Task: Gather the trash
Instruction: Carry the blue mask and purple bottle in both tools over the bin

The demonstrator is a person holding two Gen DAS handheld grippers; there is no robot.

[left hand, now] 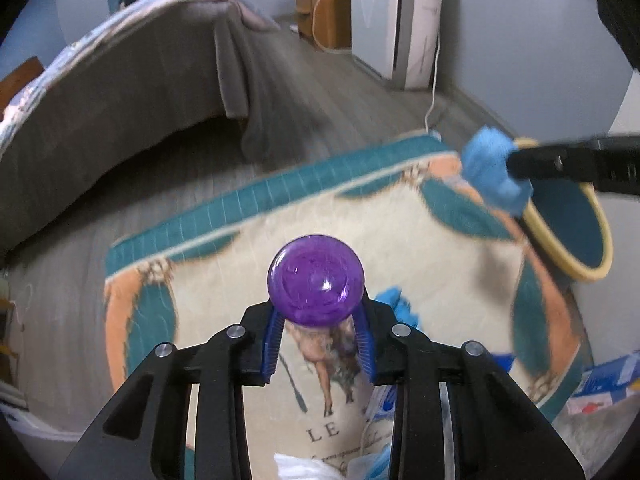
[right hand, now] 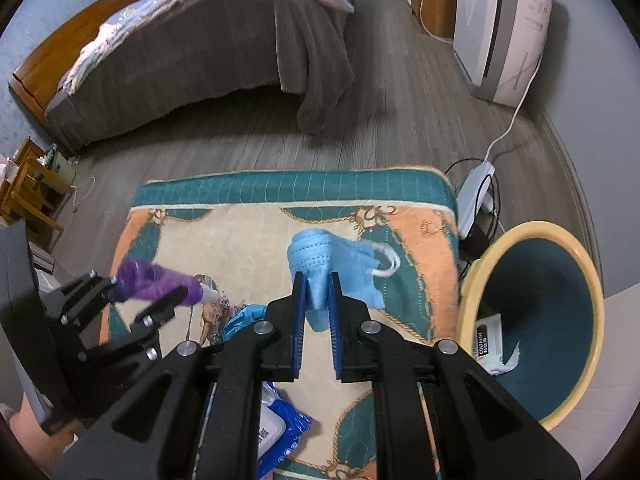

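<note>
Nearest, the left gripper (left hand: 316, 334) angles steeply down over the patterned rug (left hand: 400, 240), clamped on a purple bottle (left hand: 316, 280). Just beyond, the right gripper (right hand: 318, 304), tilted likewise, pinches a blue face mask (right hand: 332, 256). Farther right stands a yellow-rimmed bin (right hand: 584, 264); behind lies a bed (right hand: 208, 52).
</note>
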